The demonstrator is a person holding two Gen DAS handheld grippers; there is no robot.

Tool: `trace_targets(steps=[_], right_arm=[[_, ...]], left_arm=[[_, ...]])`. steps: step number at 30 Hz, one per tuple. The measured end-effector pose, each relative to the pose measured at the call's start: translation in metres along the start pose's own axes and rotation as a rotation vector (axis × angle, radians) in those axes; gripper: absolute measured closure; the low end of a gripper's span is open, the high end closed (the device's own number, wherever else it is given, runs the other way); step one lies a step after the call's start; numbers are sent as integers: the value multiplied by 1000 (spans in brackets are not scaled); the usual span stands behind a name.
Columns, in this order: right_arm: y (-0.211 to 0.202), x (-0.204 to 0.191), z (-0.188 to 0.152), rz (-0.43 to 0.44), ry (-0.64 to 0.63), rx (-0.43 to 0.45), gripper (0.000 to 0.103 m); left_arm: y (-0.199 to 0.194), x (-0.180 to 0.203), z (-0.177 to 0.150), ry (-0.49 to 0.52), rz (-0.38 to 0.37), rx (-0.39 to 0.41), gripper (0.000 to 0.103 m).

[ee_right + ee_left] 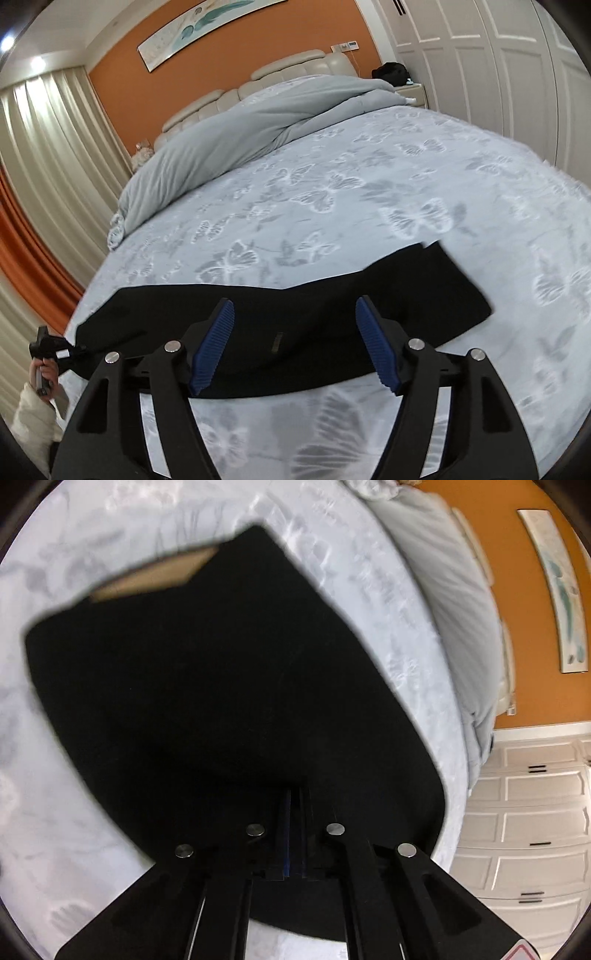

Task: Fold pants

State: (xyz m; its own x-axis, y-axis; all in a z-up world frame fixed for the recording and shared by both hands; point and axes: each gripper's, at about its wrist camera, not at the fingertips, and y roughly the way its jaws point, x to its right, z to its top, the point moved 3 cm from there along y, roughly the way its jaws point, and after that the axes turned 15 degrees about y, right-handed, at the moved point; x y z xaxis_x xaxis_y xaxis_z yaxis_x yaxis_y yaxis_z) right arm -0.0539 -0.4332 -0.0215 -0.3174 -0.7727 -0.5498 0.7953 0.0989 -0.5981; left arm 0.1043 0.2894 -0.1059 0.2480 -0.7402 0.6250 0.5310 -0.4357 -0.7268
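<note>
1. Left wrist view: black pants [221, 686] spread on the butterfly-print bedspread [351, 590], tan lining strip showing at the far edge; left gripper [295, 801] fingers pressed together, pinching the near pants edge.
2. Right wrist view: pants [332, 314] lie as a long flat band across the bedspread [332, 184]; right gripper [295, 343] spread wide, blue pads [214, 343] above the cloth, not gripping.

We see a bed [369, 177] with a pale sheet printed in butterflies. A grey duvet [236, 129] lies bunched along its head end, against a cream padded headboard [280, 74]. Behind it is an orange wall [258, 40] with a long painting [207, 26]. Cream curtains [48, 140] hang at one side, white wardrobe doors [480, 55] at the other. A nightstand [410, 90] holds something dark.
</note>
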Motion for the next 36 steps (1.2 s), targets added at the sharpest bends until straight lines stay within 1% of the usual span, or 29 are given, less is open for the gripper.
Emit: trace_targets(steps=[2, 3, 5, 7, 8, 9, 10, 11, 12, 13, 14, 15, 16, 17, 18, 19, 20, 21, 22, 23, 24, 25, 26, 28, 29, 30, 31, 33, 36], right_arm=[[4, 2, -6, -7, 9, -12, 34], [6, 5, -8, -21, 10, -14, 32], [11, 19, -13, -62, 15, -33, 32], [20, 33, -16, -118, 56, -78, 32], [24, 40, -16, -111, 107, -106, 32], [25, 42, -17, -80, 151, -120, 32], [28, 43, -17, -30, 207, -133, 32], [29, 42, -17, -8, 229, -140, 31], [32, 40, -16, 6, 243, -142, 28], [35, 38, -15, 10, 257, -138, 18], [42, 36, -12, -4, 268, -129, 15], [49, 35, -8, -25, 266, -119, 15], [57, 35, -5, -51, 252, -111, 31], [70, 33, -1, -72, 232, -117, 74], [78, 34, 3, -74, 228, -132, 92], [82, 34, 10, -54, 260, -129, 100], [75, 33, 15, -12, 278, -99, 100], [59, 28, 25, 58, 276, -56, 100], [34, 16, 37, 141, 239, 0, 100], [21, 11, 43, 185, 211, 30, 100], [8, 11, 47, 199, 170, 58, 100], [5, 18, 47, 158, 132, 66, 100], [16, 41, 42, 73, 125, 28, 100], [44, 89, 24, -44, 197, -93, 100], [61, 114, 11, -99, 251, -176, 100], [71, 128, -1, -131, 278, -236, 99], [74, 132, -7, -134, 274, -258, 99], [70, 130, -5, -127, 254, -239, 95], [63, 129, 3, -114, 279, -208, 86]], left_arm=[[-41, 16, -1, 104, 40, 61, 101], [-57, 19, -2, 139, 63, 80, 101], [-83, 17, 0, 172, 110, 92, 101], [-85, 10, 2, 180, 142, 61, 101], [-82, 5, 1, 183, 168, 51, 101], [-74, -1, -1, 177, 187, 36, 101], [-67, -6, -4, 172, 187, 23, 101], [-59, -9, -8, 163, 181, 14, 101], [-55, -10, -9, 160, 183, 12, 101], [-51, -13, -7, 161, 191, 14, 101], [-48, -12, -7, 165, 205, 18, 101], [-47, -12, -7, 166, 217, 19, 101], [-47, -11, -6, 163, 222, 17, 101], [-47, -9, -4, 162, 225, 16, 101], [-51, -8, 0, 167, 226, 18, 101], [-57, -5, 5, 180, 230, 27, 101], [-63, 3, 9, 196, 228, 37, 101], [-71, 4, 10, 212, 219, 44, 101], [-80, 9, 14, 233, 212, 54, 101], [-85, 12, 14, 249, 216, 56, 100], [-85, 15, 14, 280, 241, 44, 100], [-80, 13, 14, 291, 273, 27, 100], [-72, 7, 10, 294, 307, 1, 100], [-56, -9, 2, 264, 291, -46, 100], [-50, -15, -1, 250, 283, -61, 100], [-43, -23, -7, 239, 295, -74, 100], [-38, -29, -11, 235, 307, -79, 100], [-31, -37, -17, 218, 310, -84, 99], [-30, -40, -20, 209, 314, -74, 98]])
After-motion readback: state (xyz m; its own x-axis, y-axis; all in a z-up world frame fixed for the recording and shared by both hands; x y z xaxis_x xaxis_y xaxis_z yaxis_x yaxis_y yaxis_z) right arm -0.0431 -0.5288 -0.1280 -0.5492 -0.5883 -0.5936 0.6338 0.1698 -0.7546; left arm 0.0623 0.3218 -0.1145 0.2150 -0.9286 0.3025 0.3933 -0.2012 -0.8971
